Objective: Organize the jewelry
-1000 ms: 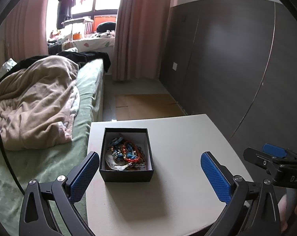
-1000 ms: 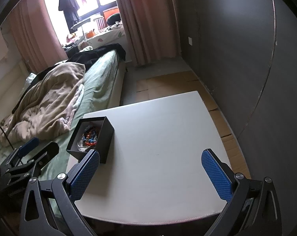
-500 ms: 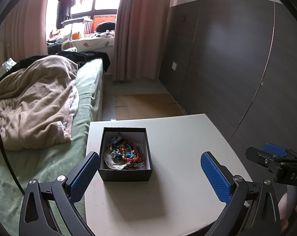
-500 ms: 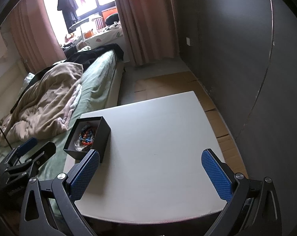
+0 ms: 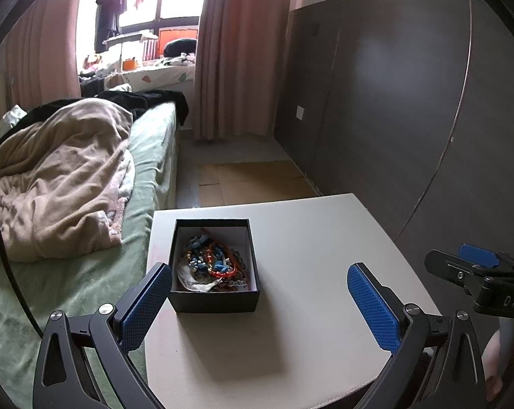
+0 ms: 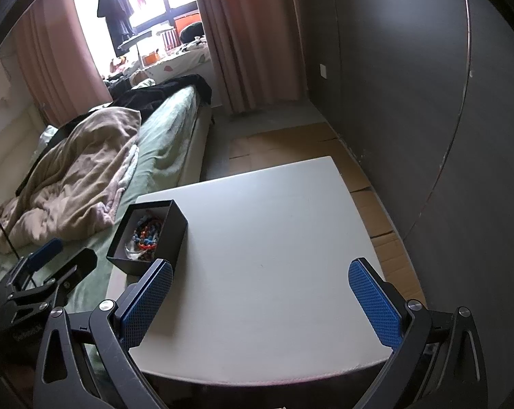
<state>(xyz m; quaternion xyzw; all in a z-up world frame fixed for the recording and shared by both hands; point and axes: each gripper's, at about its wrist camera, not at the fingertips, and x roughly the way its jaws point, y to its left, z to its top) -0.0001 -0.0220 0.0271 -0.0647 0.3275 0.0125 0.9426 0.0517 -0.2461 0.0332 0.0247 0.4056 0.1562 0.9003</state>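
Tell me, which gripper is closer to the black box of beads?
Left. The left gripper faces the black box directly; the right gripper sits farther off, to its right.

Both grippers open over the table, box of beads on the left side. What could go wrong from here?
1. The box sits near the table edge beside the bed; a nudge from the left gripper could tip it off.
2. The beads lie tangled; lifting one strand may drag others out.
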